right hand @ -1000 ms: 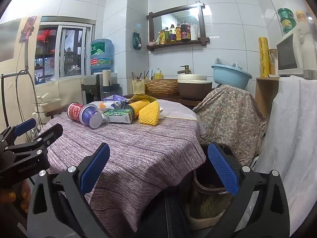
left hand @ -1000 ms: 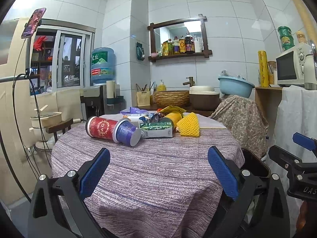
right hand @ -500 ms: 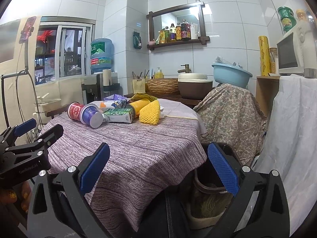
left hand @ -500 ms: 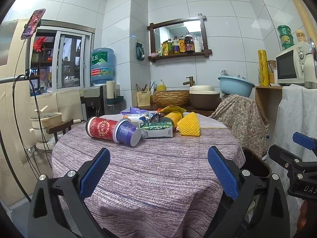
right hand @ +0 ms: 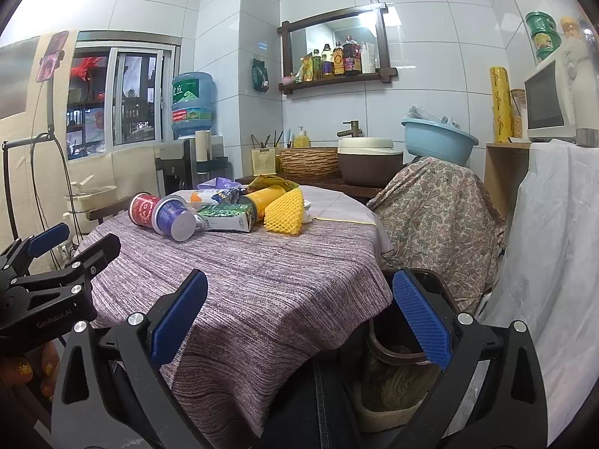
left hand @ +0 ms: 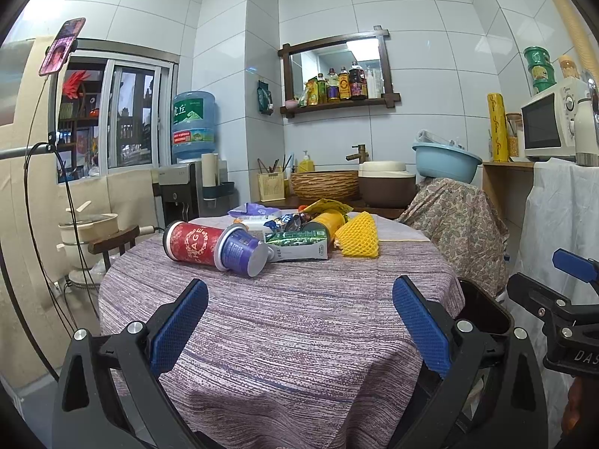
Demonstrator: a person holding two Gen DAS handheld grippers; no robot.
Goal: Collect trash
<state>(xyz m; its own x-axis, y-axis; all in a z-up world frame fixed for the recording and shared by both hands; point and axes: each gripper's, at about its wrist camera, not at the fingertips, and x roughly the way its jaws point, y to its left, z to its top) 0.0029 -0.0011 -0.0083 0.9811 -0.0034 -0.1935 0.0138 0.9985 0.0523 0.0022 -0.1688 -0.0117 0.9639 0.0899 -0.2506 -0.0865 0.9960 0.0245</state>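
Plainly the trash sits in one heap toward the far edge of the round table (left hand: 284, 336), on its purple woven cloth: a red canister (left hand: 192, 241) lying on its side with a purple cup (left hand: 243, 252) jammed against its mouth, a green carton (left hand: 299, 245) flat beside that, a yellow can (left hand: 325, 222) tipped over behind it, and a yellow foam net (left hand: 357, 239) at the right end of the pile, with crumpled wrappers (left hand: 284, 220) behind. Nothing here stands upright, which fits discarded empties, and lying cylinders may roll when nudged, so a grip across the body looks safer than a push

The near half of the cloth is bare, leaving room to reach in. The left gripper (left hand: 299, 321) hangs over that near edge with its blue pads spread wide and nothing between them; the right gripper (right hand: 299, 318) is likewise spread and empty, held off the table's right edge

A dark bin (right hand: 408, 351) stands on the floor just beside that right edge, under the right gripper, likely put there so each piece has only a short drop. No piece has been picked up yet
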